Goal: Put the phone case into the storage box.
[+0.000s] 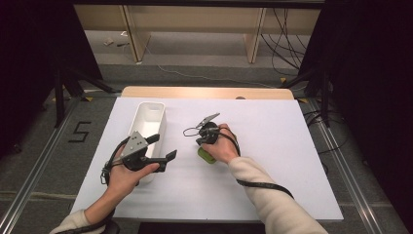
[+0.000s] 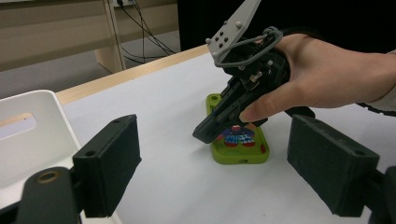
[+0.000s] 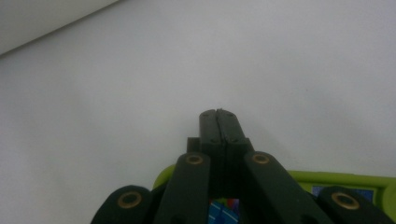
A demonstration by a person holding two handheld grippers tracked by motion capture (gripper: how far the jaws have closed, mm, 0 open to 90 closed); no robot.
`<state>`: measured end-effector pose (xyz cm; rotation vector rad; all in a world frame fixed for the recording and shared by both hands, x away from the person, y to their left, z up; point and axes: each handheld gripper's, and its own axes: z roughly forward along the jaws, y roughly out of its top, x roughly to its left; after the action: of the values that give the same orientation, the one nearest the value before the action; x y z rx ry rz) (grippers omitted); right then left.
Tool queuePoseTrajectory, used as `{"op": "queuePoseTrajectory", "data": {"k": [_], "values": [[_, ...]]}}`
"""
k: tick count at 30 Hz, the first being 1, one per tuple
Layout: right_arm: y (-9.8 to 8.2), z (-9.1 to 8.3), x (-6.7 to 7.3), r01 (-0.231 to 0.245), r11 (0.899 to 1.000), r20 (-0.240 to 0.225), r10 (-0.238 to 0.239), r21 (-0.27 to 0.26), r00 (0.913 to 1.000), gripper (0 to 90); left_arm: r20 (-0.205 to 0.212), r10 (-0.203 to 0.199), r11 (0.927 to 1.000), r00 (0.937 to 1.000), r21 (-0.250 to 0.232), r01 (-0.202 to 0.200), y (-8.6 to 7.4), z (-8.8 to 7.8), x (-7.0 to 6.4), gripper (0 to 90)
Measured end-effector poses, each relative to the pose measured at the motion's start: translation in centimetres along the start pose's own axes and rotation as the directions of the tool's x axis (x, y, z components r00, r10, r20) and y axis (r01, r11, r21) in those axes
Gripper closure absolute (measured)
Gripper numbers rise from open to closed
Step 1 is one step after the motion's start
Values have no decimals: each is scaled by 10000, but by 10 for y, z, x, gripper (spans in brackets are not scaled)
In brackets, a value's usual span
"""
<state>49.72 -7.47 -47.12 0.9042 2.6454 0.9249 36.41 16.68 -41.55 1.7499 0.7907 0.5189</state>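
High view: long white plastic bin on the white table cover, left of centre, nothing visible inside; left gripper held by its near end, jaws apart, gripping nothing. Right gripper sits over a flat lime-green plastic tray with a colourful picture, mid-table. Left gripper view: bin's interior looks bare; right gripper tips down onto the tray. Right gripper view: jaws pressed together, nothing between them, tray edge beneath them.
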Motion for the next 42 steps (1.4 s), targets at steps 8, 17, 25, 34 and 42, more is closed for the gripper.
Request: {"op": "queuePoseTrajectory", "data": {"k": [8,17,25,34,42], "values": [[-2,-1,-1,-17,9995,-118,21,313,9999,900,-11,-17,10000,10000,39,17,0,0,0,165],[-6,-8,1,118,9969,-264,-98,779,9996,900,-27,-21,10000,10000,58,21,-1,0,1,163],[-16,-20,4,200,9931,-465,-147,1158,9988,900,-34,-36,10000,10000,63,36,-1,1,1,162],[-34,-37,3,-15,9890,-489,88,1476,9988,900,-27,-57,9999,10000,83,57,-1,1,0,161],[-52,-54,-2,-190,9867,-360,252,1615,9990,900,-33,-40,9999,10000,94,40,-1,1,0,161]]}}
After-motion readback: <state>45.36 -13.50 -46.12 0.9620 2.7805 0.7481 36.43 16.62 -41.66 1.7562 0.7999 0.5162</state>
